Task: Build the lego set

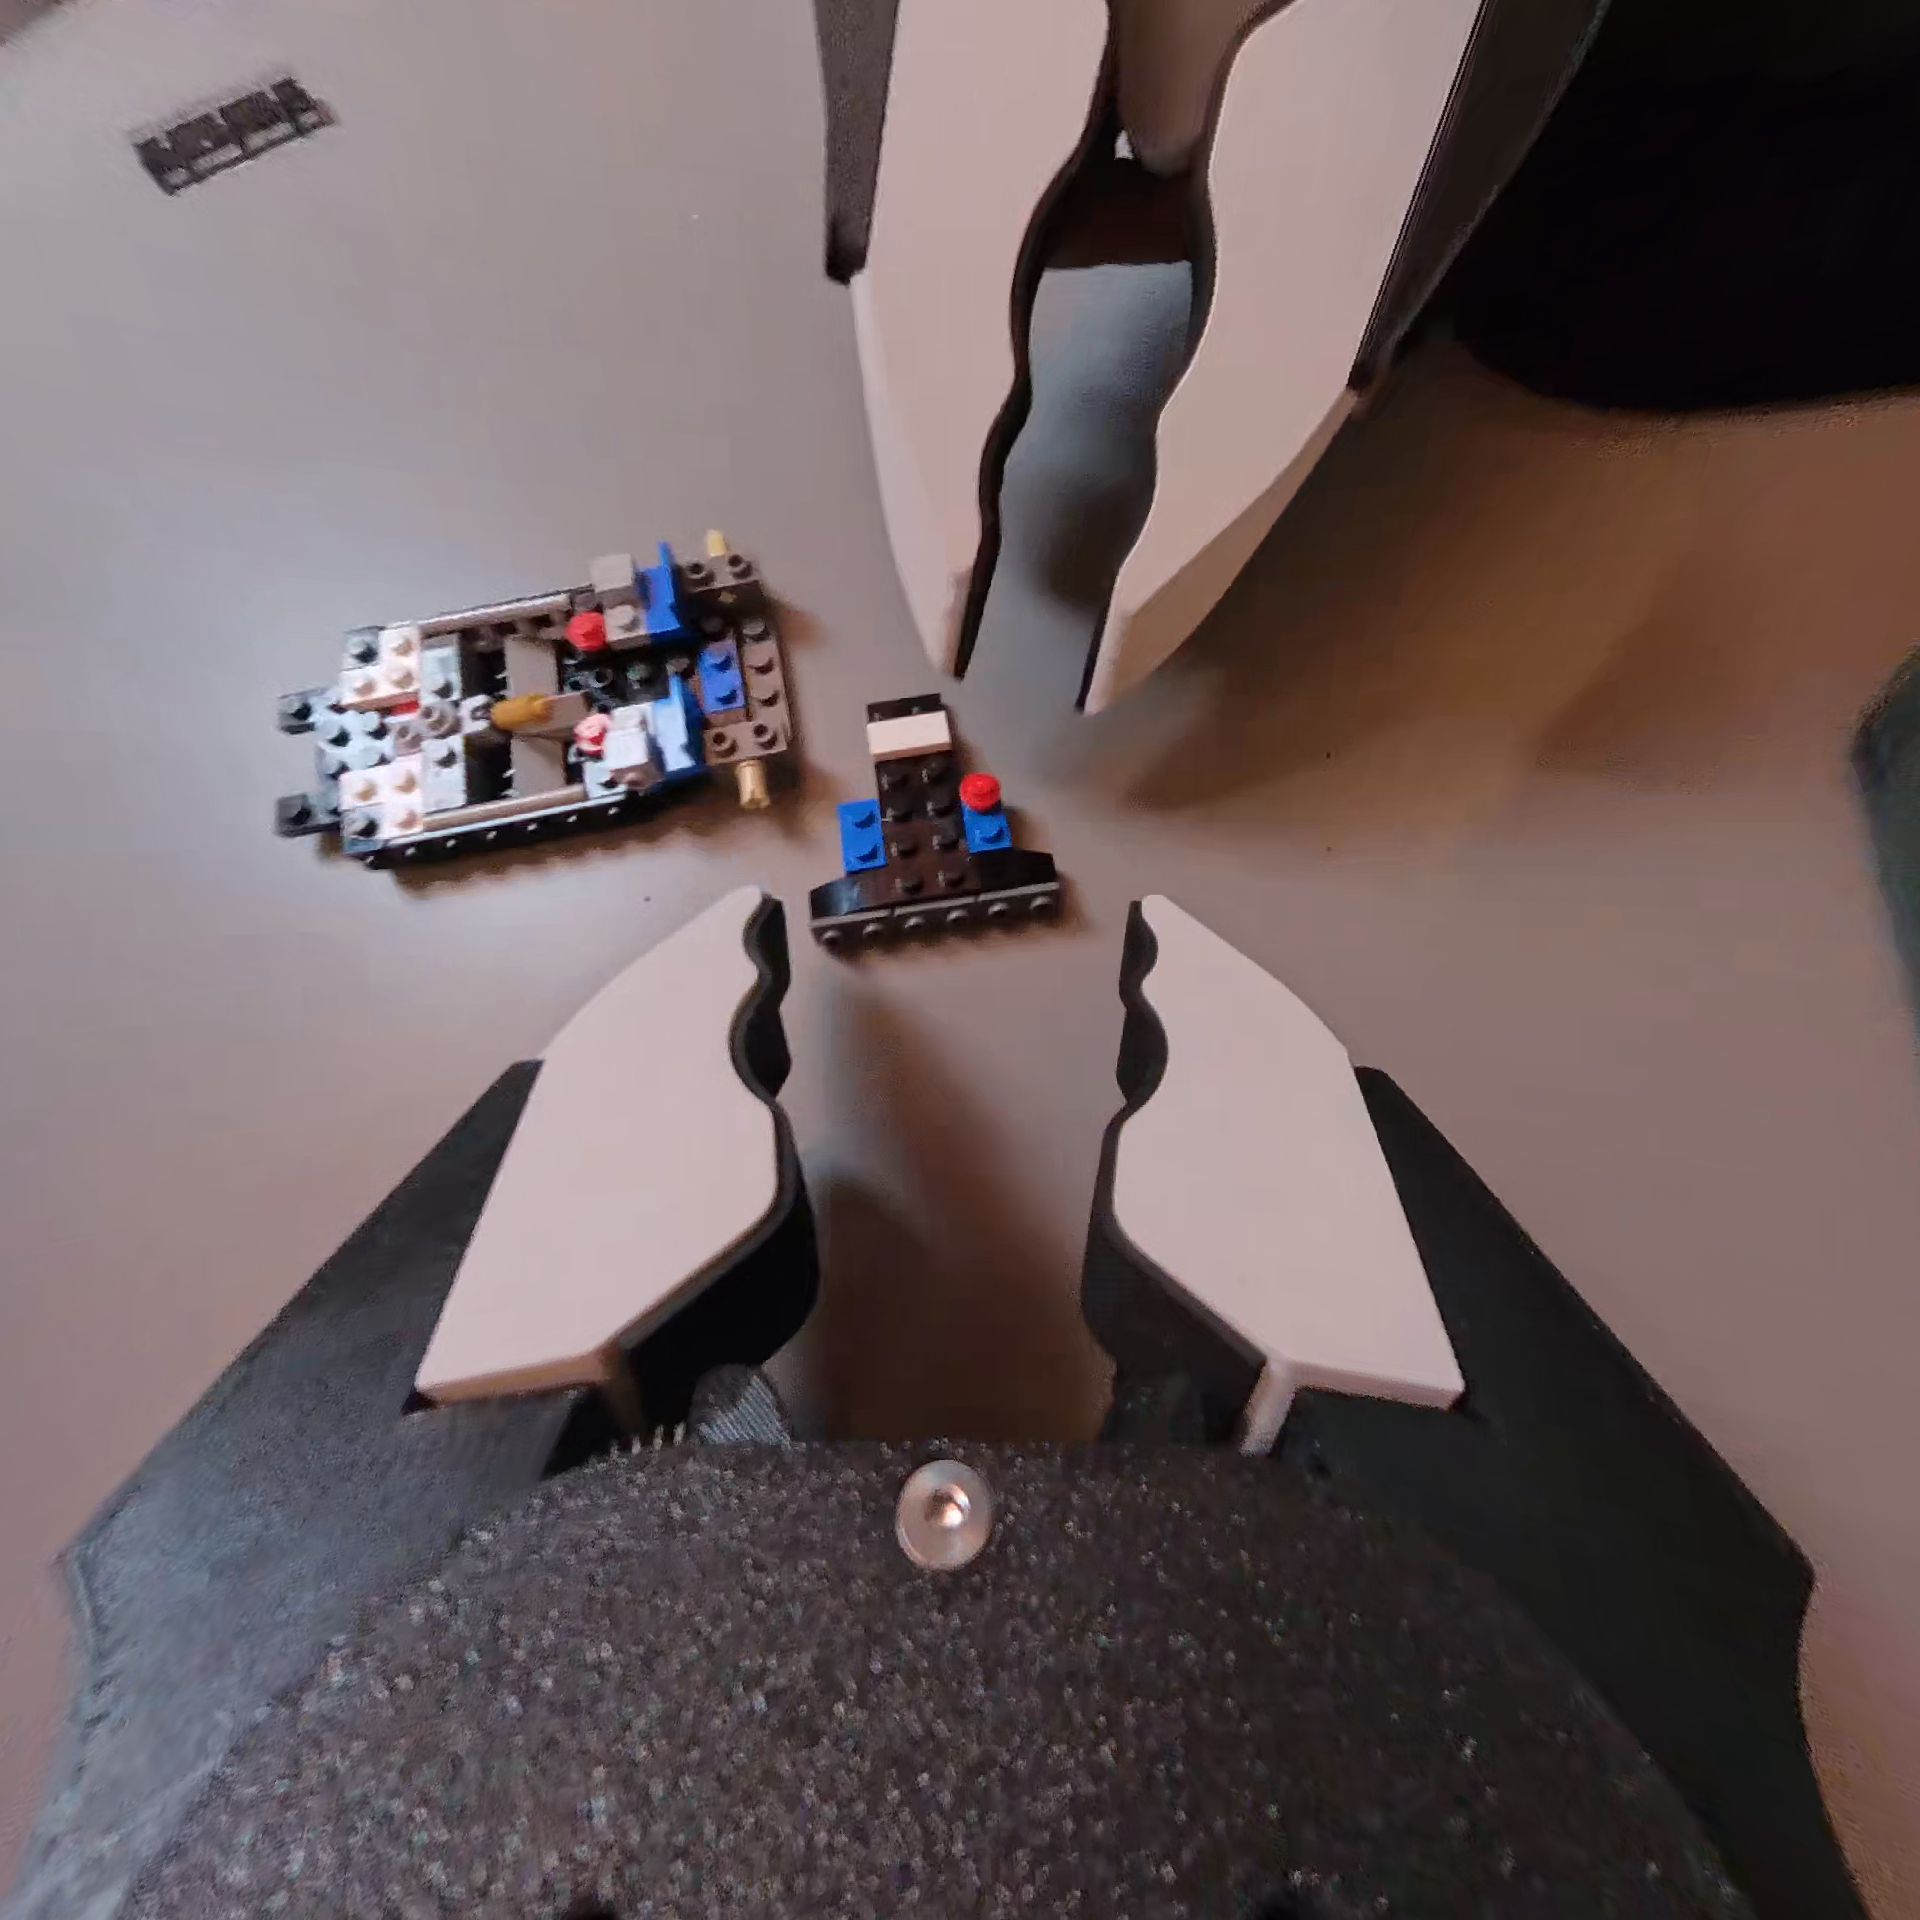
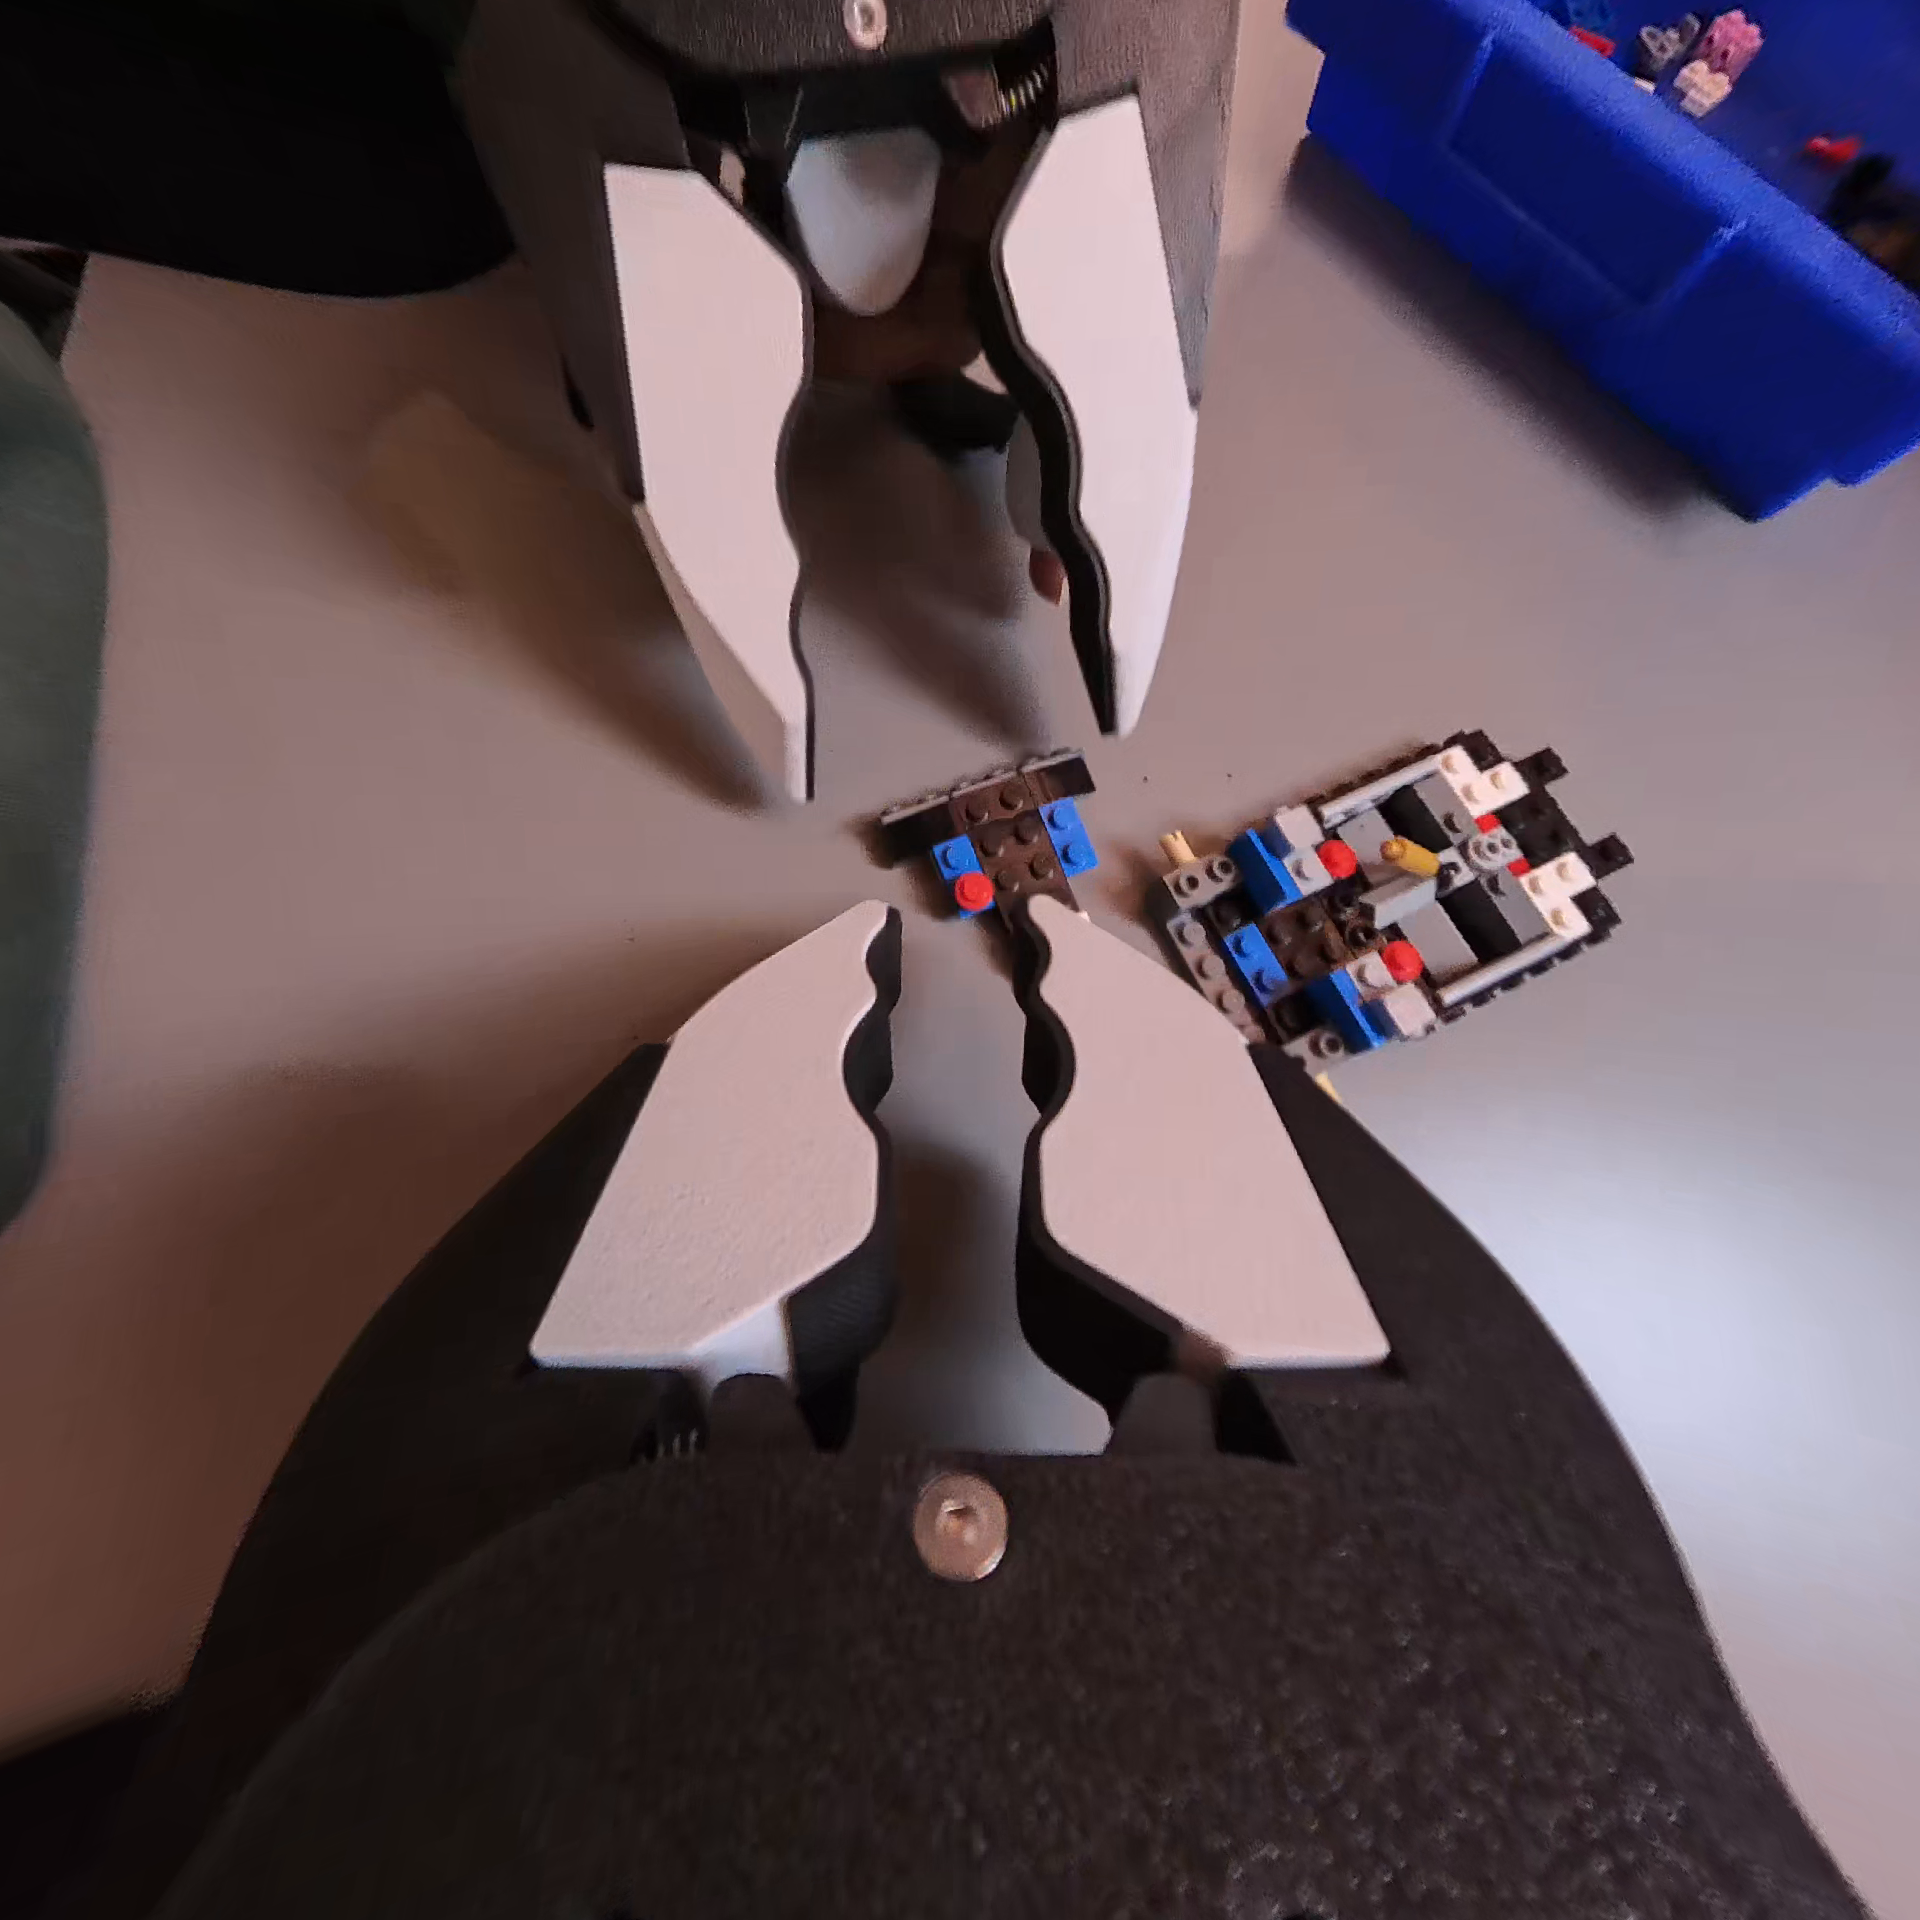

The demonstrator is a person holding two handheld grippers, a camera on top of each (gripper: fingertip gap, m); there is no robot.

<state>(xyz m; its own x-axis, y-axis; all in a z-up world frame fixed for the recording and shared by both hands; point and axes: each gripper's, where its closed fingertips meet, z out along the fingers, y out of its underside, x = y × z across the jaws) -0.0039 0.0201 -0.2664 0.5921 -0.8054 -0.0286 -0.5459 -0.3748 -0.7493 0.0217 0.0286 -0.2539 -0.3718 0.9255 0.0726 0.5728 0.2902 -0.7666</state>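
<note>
Your left gripper (image 1: 951,909) and right gripper (image 2: 961,914) were both released, facing across the small brick piece (image 1: 932,831) on the tabletop (image 1: 312,416) beside the chassis (image 1: 540,707); it looked light, rigid, snap-apart, best pinched across its black base.

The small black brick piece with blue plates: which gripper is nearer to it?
Right. The right gripper has a fingertip over the small black brick piece; the left gripper sits just short of it.

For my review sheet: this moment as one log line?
left gripper: open, empty | right gripper: open, empty | between them: small brick piece on table | beside: larger brick assembly
</note>
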